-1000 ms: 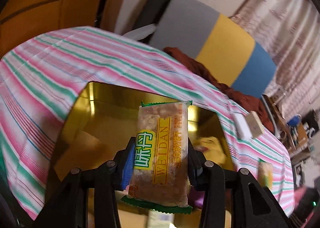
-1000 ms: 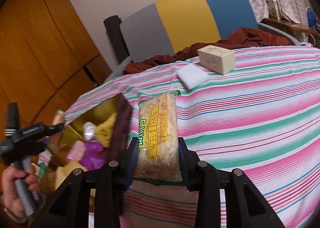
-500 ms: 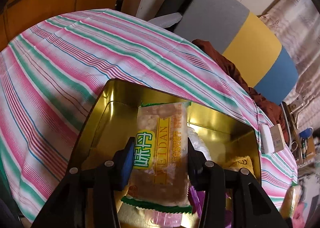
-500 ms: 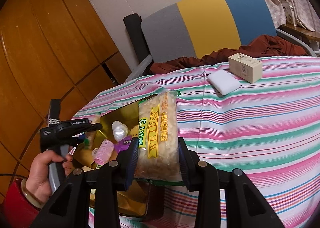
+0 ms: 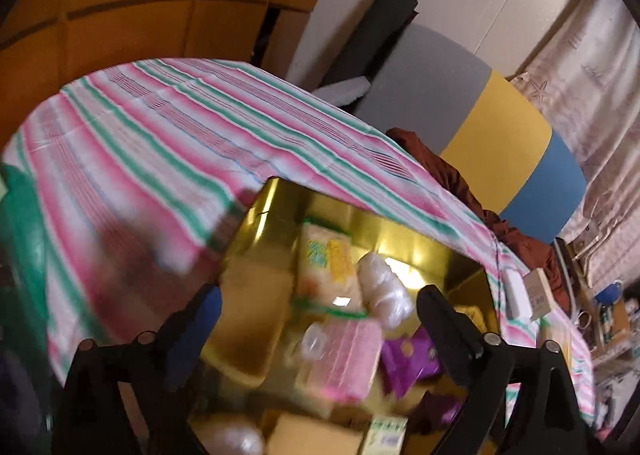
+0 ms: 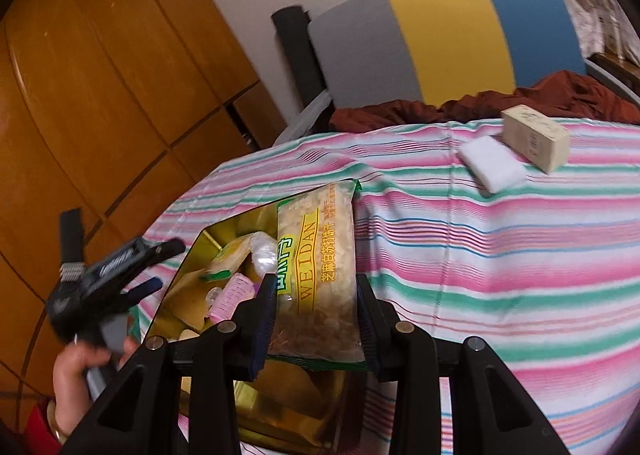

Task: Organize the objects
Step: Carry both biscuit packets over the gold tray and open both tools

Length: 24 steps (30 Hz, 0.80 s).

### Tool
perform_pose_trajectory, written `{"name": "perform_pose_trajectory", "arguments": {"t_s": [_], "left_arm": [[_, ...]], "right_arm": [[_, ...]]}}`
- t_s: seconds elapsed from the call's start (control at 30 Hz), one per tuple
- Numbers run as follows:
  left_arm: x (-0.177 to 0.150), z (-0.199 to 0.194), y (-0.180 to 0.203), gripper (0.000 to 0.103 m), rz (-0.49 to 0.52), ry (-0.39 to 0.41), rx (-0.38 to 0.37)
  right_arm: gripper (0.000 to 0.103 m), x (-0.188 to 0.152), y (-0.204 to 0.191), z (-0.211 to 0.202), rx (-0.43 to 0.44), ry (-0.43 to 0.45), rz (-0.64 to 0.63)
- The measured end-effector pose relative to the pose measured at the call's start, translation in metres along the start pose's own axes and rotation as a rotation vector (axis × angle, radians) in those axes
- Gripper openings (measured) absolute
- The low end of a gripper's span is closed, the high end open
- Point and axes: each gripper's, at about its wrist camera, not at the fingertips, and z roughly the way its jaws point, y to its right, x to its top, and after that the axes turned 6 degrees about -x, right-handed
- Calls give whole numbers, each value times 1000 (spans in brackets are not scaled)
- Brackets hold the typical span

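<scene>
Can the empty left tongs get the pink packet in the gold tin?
Probably yes. The left tongs are open right above the gold tin, and nothing covers the pink packet.

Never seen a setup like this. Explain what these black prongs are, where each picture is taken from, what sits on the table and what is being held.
No robot: a person holds a two-finger gripper in each hand, each with a fisheye camera looking along its fingers. One picture comes from the left gripper, which is open and empty above a gold tin of wrapped snacks. The other comes from the right gripper, shut on a Weidan snack packet. On the striped tablecloth also lie a white pad and a small beige box.
</scene>
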Motion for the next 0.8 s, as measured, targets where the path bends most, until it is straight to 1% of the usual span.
{"name": "perform_pose_trajectory", "arguments": {"t_s": [0.07, 0.2, 0.27, 0.33, 0.43, 0.53, 0.63, 0.7, 0.8], "left_arm": [[-10, -7, -2, 101, 15, 1, 18], [-27, -13, -9, 101, 23, -41, 29], [-31, -17, -12, 101, 13, -47, 14], [-35, -22, -13, 101, 12, -52, 13], [-38, -28, -13, 101, 18, -54, 8], [-39, -37, -12, 101, 20, -47, -9], [-39, -43, -11, 101, 31, -40, -10], [-38, -45, -12, 101, 31, -35, -8], [-39, -49, -13, 101, 29, -33, -7]], "right_arm": [[37, 9, -7, 9, -4, -23, -28], [37, 23, -21, 27, 10, -70, -60], [37, 28, -31, 39, 14, -102, -69], [37, 34, -40, 56, -6, -140, -71], [37, 40, -47, 79, -25, -185, -36], [38, 48, -50, 105, -64, -230, 19], [40, 53, -48, 126, -71, -264, 71], [40, 55, -45, 130, -80, -277, 75], [42, 56, -40, 114, -80, -240, 67]]}}
